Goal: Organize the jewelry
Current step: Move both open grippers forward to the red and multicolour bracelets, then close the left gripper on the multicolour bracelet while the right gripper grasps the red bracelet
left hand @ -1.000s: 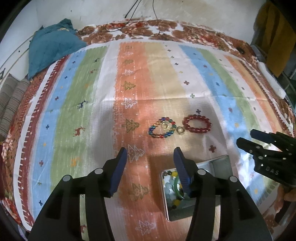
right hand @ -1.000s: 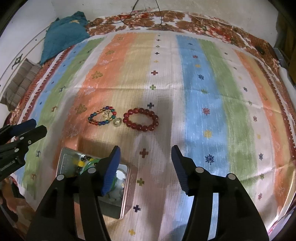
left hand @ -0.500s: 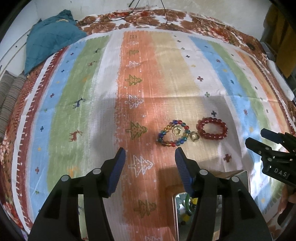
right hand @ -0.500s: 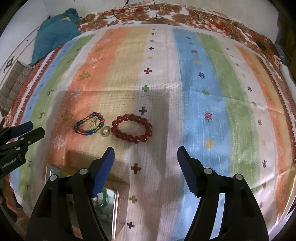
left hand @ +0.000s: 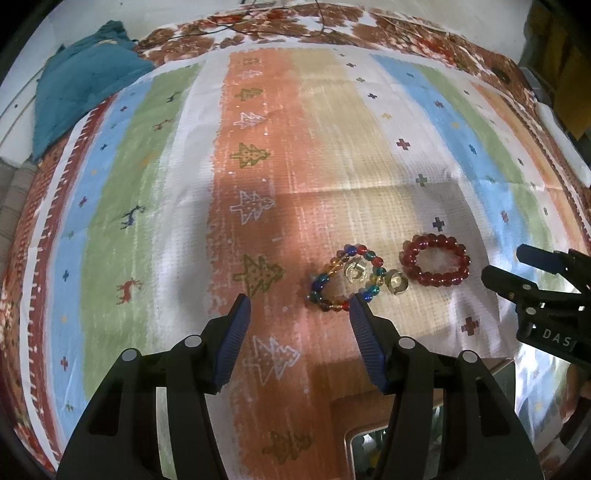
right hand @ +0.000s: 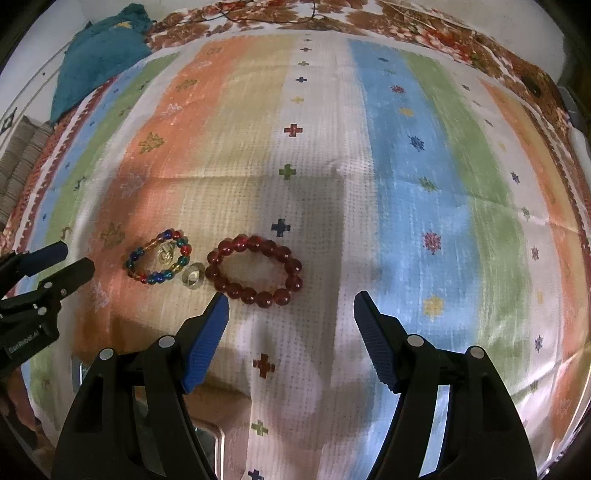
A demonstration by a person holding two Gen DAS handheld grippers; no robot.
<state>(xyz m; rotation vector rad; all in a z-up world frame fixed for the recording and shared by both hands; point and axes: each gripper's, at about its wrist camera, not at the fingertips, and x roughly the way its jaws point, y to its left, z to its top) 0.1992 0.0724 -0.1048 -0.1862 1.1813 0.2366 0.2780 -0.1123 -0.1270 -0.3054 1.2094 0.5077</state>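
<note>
A multicoloured bead bracelet (left hand: 343, 278) lies on the striped cloth with a gold ring (left hand: 355, 271) inside it and a second gold ring (left hand: 396, 282) beside it. A dark red bead bracelet (left hand: 436, 260) lies to their right. My left gripper (left hand: 299, 306) is open and empty, its right fingertip just short of the multicoloured bracelet (right hand: 159, 262). My right gripper (right hand: 290, 306) is open and empty, just short of the red bracelet (right hand: 255, 271). A metal tin (left hand: 373, 454) with jewelry sits at the near edge, mostly hidden.
The striped cloth (right hand: 406, 166) covers a bed. A teal cloth bundle (left hand: 85, 81) lies at the far left corner. Cables (left hand: 295, 22) run along the far edge. Each gripper shows at the side of the other's view (left hand: 543, 295) (right hand: 37, 280).
Both grippers have moved forward toward the bracelets. The tin has slid down to the bottom edge of both views. Nothing was picked up.
</note>
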